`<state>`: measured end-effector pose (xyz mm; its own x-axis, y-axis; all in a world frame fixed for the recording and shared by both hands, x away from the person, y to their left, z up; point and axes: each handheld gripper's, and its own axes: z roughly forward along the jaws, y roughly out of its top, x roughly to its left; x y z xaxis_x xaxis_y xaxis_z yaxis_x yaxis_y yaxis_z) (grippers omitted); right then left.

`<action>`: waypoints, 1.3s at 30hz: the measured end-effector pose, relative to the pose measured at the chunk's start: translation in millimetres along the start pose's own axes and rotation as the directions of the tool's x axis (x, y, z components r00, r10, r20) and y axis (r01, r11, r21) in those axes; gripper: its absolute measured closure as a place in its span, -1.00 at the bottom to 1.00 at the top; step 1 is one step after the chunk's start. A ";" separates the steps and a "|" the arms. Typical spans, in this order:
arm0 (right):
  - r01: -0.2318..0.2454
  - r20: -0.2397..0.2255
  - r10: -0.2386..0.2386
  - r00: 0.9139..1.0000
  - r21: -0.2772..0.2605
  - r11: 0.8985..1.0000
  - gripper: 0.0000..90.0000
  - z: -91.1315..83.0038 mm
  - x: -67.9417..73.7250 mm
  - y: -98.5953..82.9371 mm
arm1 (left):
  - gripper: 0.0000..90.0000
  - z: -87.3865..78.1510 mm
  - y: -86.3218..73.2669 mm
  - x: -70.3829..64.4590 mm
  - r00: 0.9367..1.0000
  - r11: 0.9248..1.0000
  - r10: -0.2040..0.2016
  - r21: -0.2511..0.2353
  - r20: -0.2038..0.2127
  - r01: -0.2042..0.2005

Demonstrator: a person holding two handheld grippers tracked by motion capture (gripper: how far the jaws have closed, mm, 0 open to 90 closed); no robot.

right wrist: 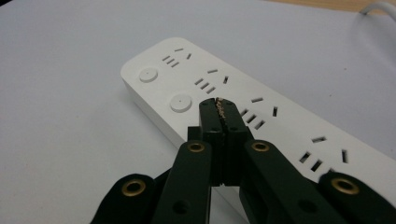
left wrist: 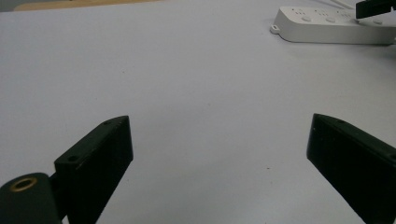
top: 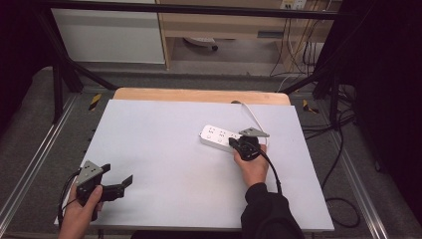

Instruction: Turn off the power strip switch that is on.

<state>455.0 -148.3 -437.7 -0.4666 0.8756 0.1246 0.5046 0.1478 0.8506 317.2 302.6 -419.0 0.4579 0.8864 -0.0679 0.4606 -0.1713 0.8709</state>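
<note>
Nearest the camera, at the near left corner of the table (top: 164,149), the left tongs (top: 122,181) sit in the person's left hand (top: 79,216) with the jaws spread wide and nothing between them. In the left gripper view the left tongs (left wrist: 219,154) stand released over bare white tabletop, the two black jaws well apart.

Largest of the things is the table itself, a white sheet over a wooden top whose far edge shows as a tan strip. On it, toward the far right part, lies the white power strip (top: 219,137), its cord (top: 254,114) running off toward the far edge.

Right of centre, the right hand (top: 254,167) holds the right tongs (top: 233,143) against the power strip's near right end. In the right gripper view the right tongs (right wrist: 223,103) are clenched, jaws pressed together with nothing visible between them, their tips over the top face of the power strip (right wrist: 280,107), just beside the second round button (right wrist: 180,102); whether the tips touch the surface cannot be told. The first round button (right wrist: 148,74) lies nearer the strip's end.

The power strip lies well apart from the left tongs, off toward the far right.
</note>
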 end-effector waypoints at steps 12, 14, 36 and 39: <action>-0.024 -0.008 0.024 1.000 -0.042 0.999 0.56 -14.5 -9.0 10.9 | -0.84 -0.1 0.1 -0.2 1.000 1.000 0.001 -0.001 -0.001 -0.001; -0.011 -0.023 0.010 1.000 -0.059 0.998 0.28 -16.5 -9.6 13.3 | -0.84 0.0 0.0 -0.2 1.000 1.000 0.000 0.001 0.000 0.000; -0.011 -0.051 0.011 0.999 0.009 1.000 -0.85 -37.4 -20.7 34.9 | -0.85 0.1 -0.1 -0.7 1.000 1.000 -0.001 0.001 -0.001 0.001; -0.013 -0.042 0.013 0.999 0.005 1.000 -0.85 -43.4 -23.2 35.4 | -0.85 0.1 -0.1 -0.6 1.000 1.000 -0.002 0.001 -0.001 0.002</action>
<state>452.2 -183.3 -388.2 -0.4905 0.8572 0.1570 0.5139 0.1390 0.8465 316.9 302.1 -419.2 0.4563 0.8872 -0.0691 0.4625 -0.1701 0.8702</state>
